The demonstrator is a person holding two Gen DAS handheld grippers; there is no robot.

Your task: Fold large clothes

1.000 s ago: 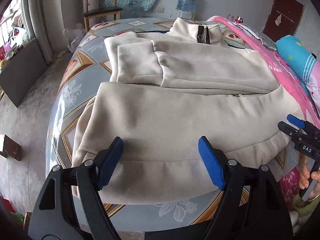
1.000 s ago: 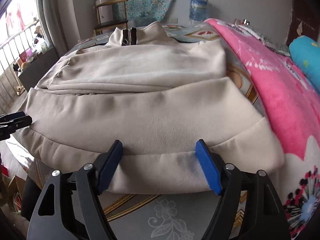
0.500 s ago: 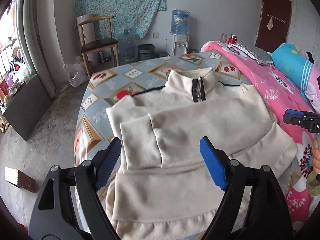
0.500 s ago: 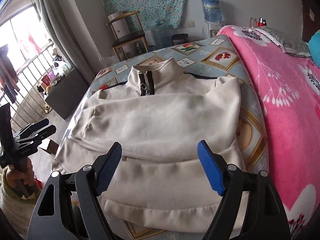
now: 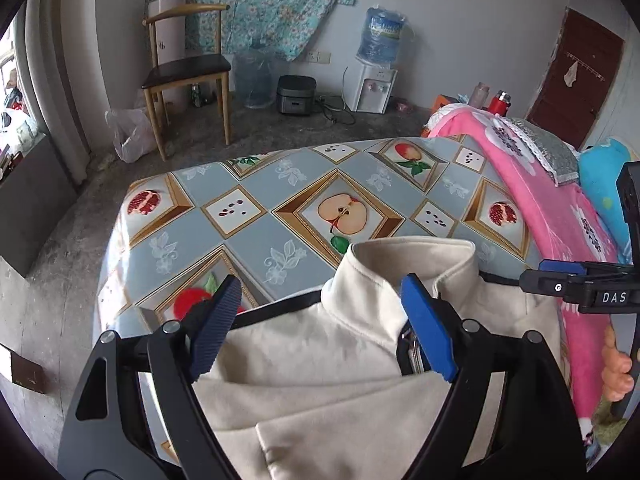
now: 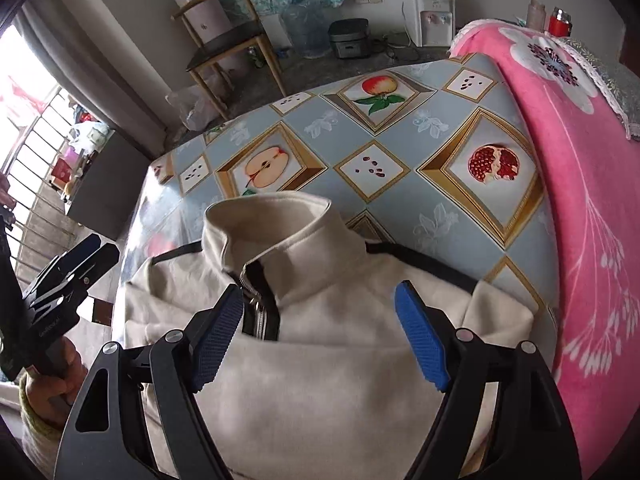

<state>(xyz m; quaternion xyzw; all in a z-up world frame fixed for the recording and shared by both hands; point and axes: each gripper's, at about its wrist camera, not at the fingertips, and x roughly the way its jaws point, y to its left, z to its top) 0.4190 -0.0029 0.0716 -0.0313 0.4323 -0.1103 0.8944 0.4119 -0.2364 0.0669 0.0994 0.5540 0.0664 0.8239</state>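
One cream fleece zip-collar pullover [image 5: 352,360] lies on the fruit-patterned blue vinyl surface [image 5: 248,248], collar pointing toward 12 o'clock. Two tools hover over it: the left hand-held gripper [image 5: 320,332] and right hand-held gripper [image 6: 318,338], both spread wide and holding nothing (blue pads apparently clear of the cloth). Bare surface stretches beyond the collar; one pink floral blanket [image 6: 580,168] borders at 3 o'clock.

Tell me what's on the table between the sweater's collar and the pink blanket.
Nothing: right wrist view shows only bare fruit-print tablecloth between the collar and pink blanket.
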